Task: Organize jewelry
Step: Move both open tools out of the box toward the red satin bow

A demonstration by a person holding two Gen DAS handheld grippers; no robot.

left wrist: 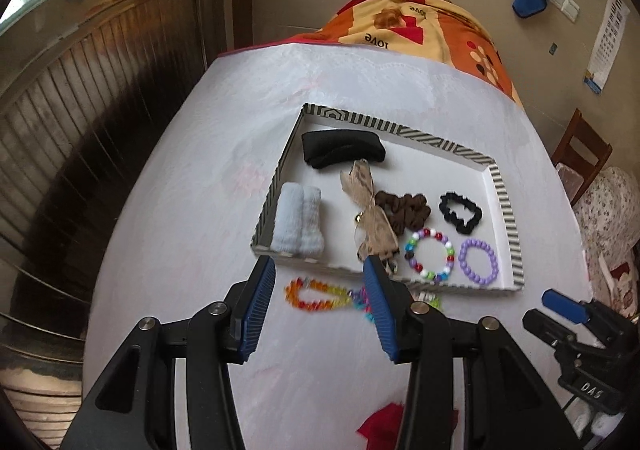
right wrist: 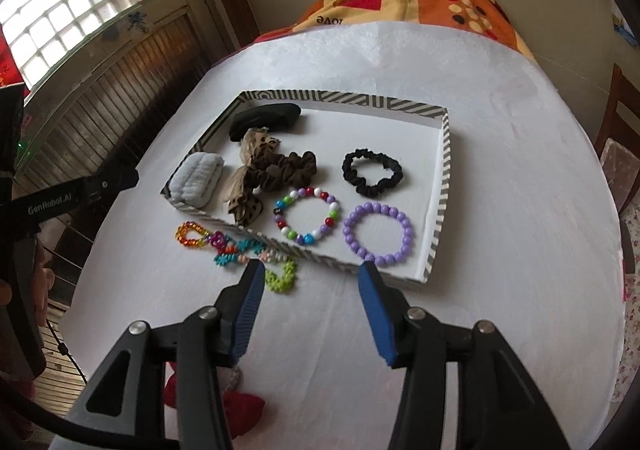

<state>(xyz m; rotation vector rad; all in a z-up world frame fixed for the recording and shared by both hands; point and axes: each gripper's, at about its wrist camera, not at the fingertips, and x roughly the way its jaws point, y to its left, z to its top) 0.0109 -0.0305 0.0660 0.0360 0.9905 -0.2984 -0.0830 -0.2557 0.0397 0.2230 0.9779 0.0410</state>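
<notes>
A white-covered table [right wrist: 500,209] is seen under both grippers. Just ahead of the spread, empty jaws of the left gripper [left wrist: 320,270], an orange bead bracelet [left wrist: 310,294] lies outside the striped tray [left wrist: 507,201]. Beyond the right gripper [right wrist: 310,270], likewise released, a purple bracelet [right wrist: 379,234] rests inside the tray.

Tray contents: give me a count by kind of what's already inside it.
In the striped tray:
Bead bracelets: 2 (multicolour, purple)
Scrunchies: 2 (brown, black)
Leopard-print bow: 1
Folded cloths: 2 (black, light blue)
Total: 7
</notes>
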